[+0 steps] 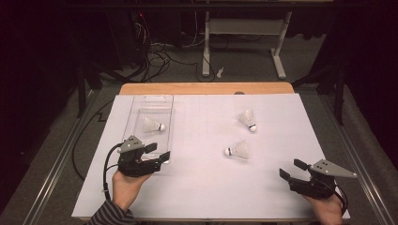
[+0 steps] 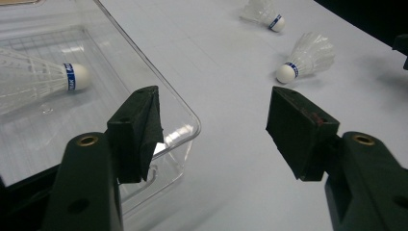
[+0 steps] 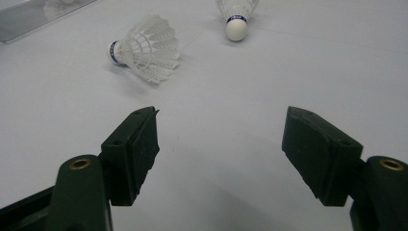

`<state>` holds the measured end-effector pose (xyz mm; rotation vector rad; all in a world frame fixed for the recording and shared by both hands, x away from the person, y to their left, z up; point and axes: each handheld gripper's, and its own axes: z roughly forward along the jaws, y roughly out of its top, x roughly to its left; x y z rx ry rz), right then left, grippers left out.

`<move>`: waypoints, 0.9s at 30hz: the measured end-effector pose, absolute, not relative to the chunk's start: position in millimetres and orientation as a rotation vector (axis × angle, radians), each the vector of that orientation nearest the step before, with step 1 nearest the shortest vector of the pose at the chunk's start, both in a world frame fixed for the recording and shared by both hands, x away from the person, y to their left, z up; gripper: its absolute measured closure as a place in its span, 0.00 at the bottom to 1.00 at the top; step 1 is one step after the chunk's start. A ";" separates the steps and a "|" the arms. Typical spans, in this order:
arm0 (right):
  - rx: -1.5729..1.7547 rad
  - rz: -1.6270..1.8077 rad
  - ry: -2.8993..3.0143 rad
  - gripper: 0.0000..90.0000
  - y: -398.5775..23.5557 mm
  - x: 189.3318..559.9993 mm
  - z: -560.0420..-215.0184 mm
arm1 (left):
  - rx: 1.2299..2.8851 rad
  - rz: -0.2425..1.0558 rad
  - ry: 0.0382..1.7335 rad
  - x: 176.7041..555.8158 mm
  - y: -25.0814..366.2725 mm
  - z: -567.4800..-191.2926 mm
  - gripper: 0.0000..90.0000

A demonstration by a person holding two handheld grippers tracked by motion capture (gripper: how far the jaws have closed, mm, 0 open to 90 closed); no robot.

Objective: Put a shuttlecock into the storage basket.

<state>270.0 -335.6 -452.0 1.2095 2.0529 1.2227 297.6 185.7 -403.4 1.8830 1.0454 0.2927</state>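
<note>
White feathers fan out from a round cork tip banded in blue on the shuttlecock [image 1: 154, 124] that lies on its side inside the clear rectangular plastic tray [image 1: 135, 110], cork pointing toward 3 o'clock. It is the single item in that container. Three shuttlecocks are on the table in all: the one in the tray, a second loose shuttlecock [image 1: 237, 150] near the middle of the white sheet [image 1: 202, 197] with its cork toward 9 o'clock, and a third shuttlecock [image 1: 247, 119] at about 1 o'clock from it, cork toward 5 o'clock.

At the tray's near corner hovers the left gripper [image 1: 157, 153], its black jaws spread wide with nothing between them; in the left gripper view one jaw hangs above the tray's rounded corner. Well apart, at the sheet's 4 o'clock edge, the right gripper [image 1: 294, 168] is also spread and empty, aimed toward the two loose shuttlecocks.
</note>
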 end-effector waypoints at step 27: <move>1.209 1.223 2.050 0.32 -335.8 269.9 -451.8 | 1.906 0.261 1.001 306.7 162.8 -401.1 0.41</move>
